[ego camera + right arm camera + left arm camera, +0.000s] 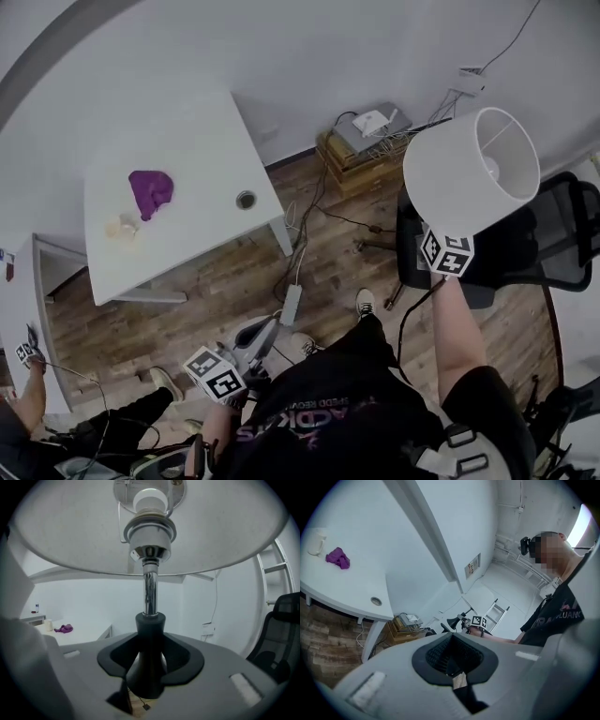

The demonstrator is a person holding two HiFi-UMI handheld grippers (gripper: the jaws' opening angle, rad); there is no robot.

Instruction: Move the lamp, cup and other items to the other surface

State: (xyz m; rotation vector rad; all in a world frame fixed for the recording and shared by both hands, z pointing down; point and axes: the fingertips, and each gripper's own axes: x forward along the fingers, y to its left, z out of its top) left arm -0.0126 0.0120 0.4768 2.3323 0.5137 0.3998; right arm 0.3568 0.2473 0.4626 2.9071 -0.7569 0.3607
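Right gripper (150, 667): my jaws clamp the lamp (150, 588) by its black neck, just under the chrome stem.
Lamp: I hold it in the air, clear of any surface; in the head view its white shade shows in front of the chair (562, 234).
Left gripper (451, 646): jaws together, nothing between them; it sits low by my legs.
Table (197, 141): well apart from both grippers.
Cup (316, 542): on the table, near the purple cloth (338, 558), not touching it.
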